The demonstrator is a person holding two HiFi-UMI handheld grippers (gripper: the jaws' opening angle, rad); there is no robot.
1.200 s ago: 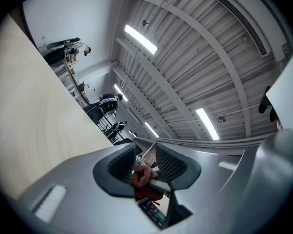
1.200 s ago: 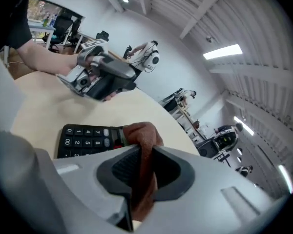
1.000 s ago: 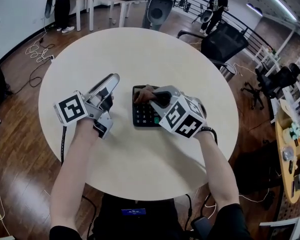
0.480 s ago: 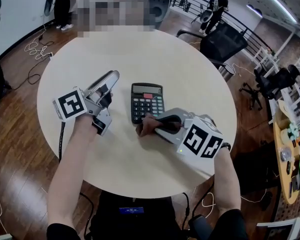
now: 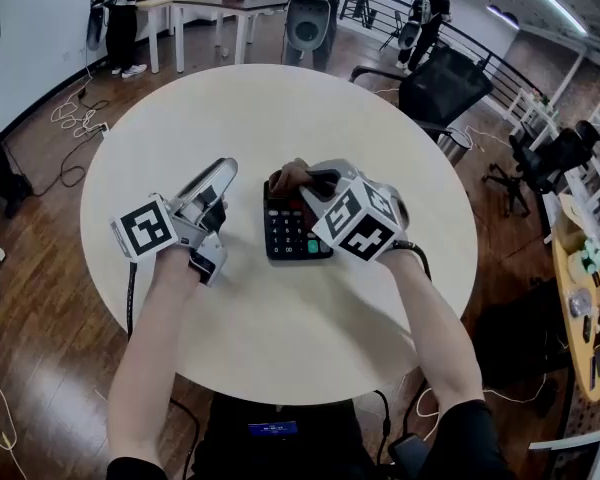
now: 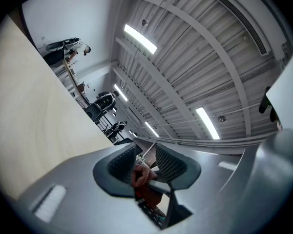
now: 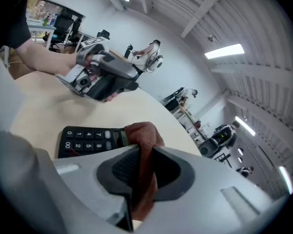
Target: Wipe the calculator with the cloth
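**Desk.** A round, pale desk [image 5: 270, 108] carried one black calculator [image 5: 286, 234]. It lay flat at about the desk's centre, keys up, with its display end toward the far edge. The number keys showed uncovered in the right gripper view.

**Right gripper.** The right gripper [image 5: 302, 182] reached in from the desk's near-right side, over the calculator's right half, with its tips at the calculator's far end. Its jaws were clamped on a reddish-brown cloth [image 7: 142, 145], which was pinched between the pads and bulged out past the tips. The bunched cloth rested on the display end of the calculator and covered part of the display. The right marker cube [image 5: 362, 220] hung above the calculator's near-right corner.

**Left gripper.** The left gripper [image 5: 222, 170] was just left of the calculator and apart from it, over bare desk. Its tips were aimed toward the far edge and tilted somewhat upward. In the left gripper view its jaws stood a narrow gap apart with nothing between the pads; the cloth and calculator showed only beyond them, through the gap. Whether the gripper touched the desk could not be determined. The left marker cube [image 5: 145, 228] sat toward the desk's near-left edge.

**Surroundings.** A black office chair [image 5: 450, 83] stood off the desk's far-right edge on a dark wooden floor [image 5: 40, 318]. Cables [image 5: 75, 108] lay on the floor beyond the left edge.
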